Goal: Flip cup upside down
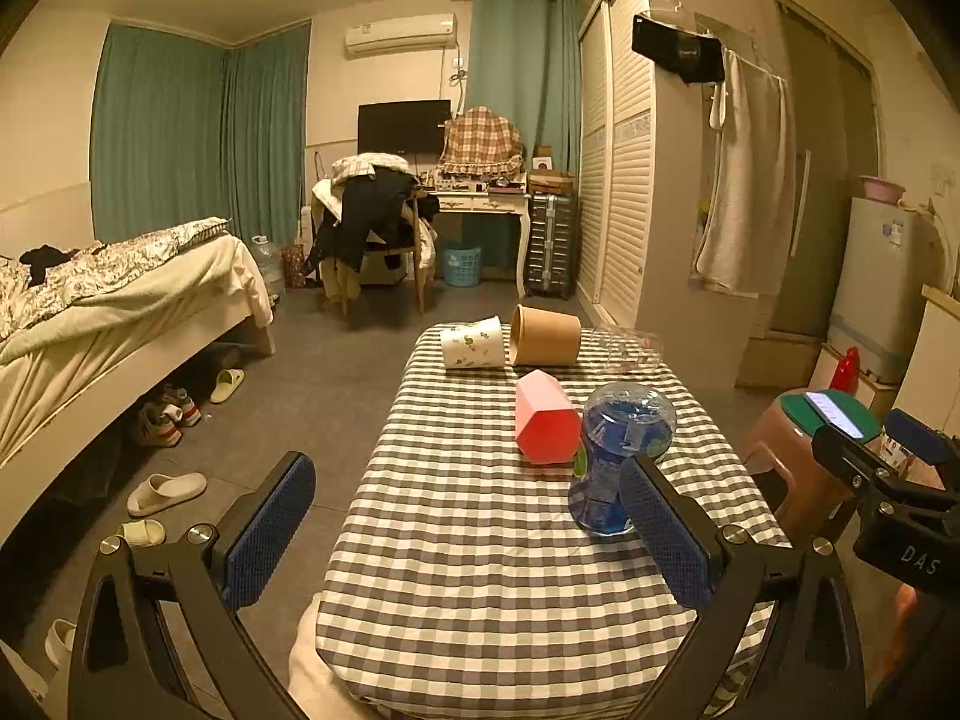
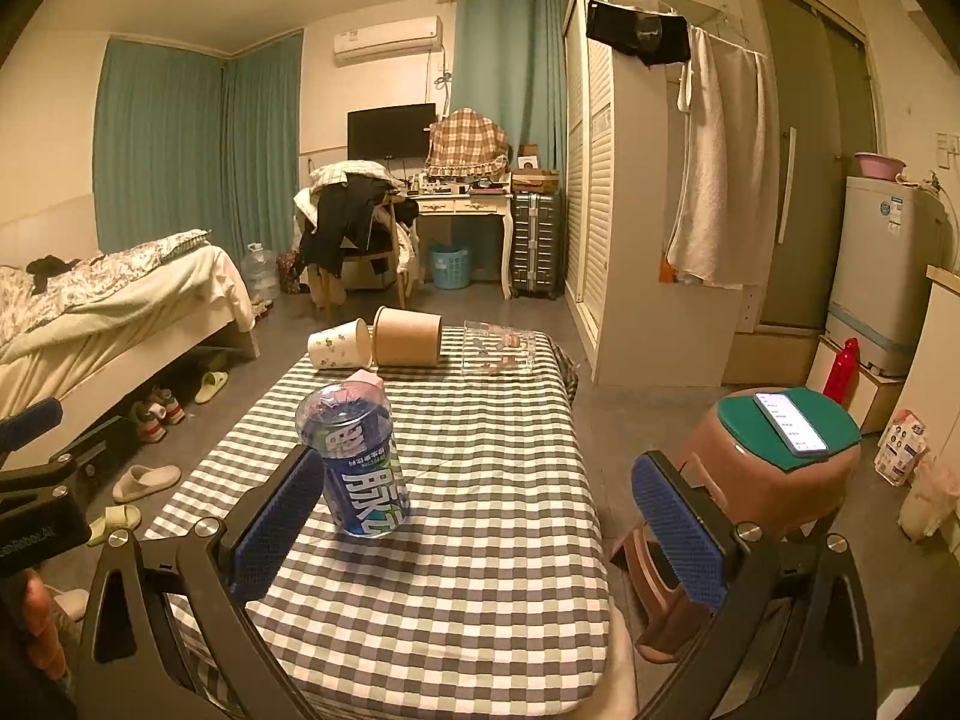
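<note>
A clear cup with a blue label stands on the checked tablecloth, its rounded closed end on top. Just left of it a pink hexagonal cup lies on its side; in the right wrist view the pink cup peeks from behind it. My left gripper is open over the table's near half, with its right finger just in front of the blue cup. My right gripper is open too, with its left finger beside that cup. Nothing is held.
At the table's far edge lie a white patterned paper cup, a brown paper cup and a clear plastic container. A brown stool with a phone stands right of the table. A bed and slippers are on the left.
</note>
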Action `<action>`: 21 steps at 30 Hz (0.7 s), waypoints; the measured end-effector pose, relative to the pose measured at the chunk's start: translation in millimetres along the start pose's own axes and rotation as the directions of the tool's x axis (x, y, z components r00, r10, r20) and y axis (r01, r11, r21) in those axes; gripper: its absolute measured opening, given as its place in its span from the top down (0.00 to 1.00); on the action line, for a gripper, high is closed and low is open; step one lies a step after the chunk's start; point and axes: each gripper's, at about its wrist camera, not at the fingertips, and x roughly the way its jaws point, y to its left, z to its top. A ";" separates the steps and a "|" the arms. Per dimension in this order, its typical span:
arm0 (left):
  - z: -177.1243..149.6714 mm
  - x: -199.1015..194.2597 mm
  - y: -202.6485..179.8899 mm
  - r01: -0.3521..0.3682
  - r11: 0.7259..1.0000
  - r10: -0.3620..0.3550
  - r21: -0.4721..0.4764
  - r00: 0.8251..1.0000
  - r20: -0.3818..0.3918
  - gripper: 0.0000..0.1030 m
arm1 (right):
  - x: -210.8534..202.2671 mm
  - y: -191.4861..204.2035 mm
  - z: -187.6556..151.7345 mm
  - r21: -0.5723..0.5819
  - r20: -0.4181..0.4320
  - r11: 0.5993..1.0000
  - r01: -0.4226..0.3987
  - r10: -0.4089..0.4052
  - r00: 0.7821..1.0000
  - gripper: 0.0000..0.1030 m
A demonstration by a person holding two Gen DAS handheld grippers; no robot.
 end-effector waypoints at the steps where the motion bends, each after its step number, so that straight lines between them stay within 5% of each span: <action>1: 0.1 0.0 0.0 -0.001 1.000 0.001 0.001 1.000 0.000 0.00 | 0.1 0.0 0.0 0.000 0.000 1.000 0.000 0.000 1.000 0.00; 21: -1.3 0.1 0.8 -0.004 1.000 0.004 0.003 1.000 -0.002 0.00 | 5.3 1.7 -5.5 0.001 -0.015 1.000 -0.004 0.004 1.000 0.00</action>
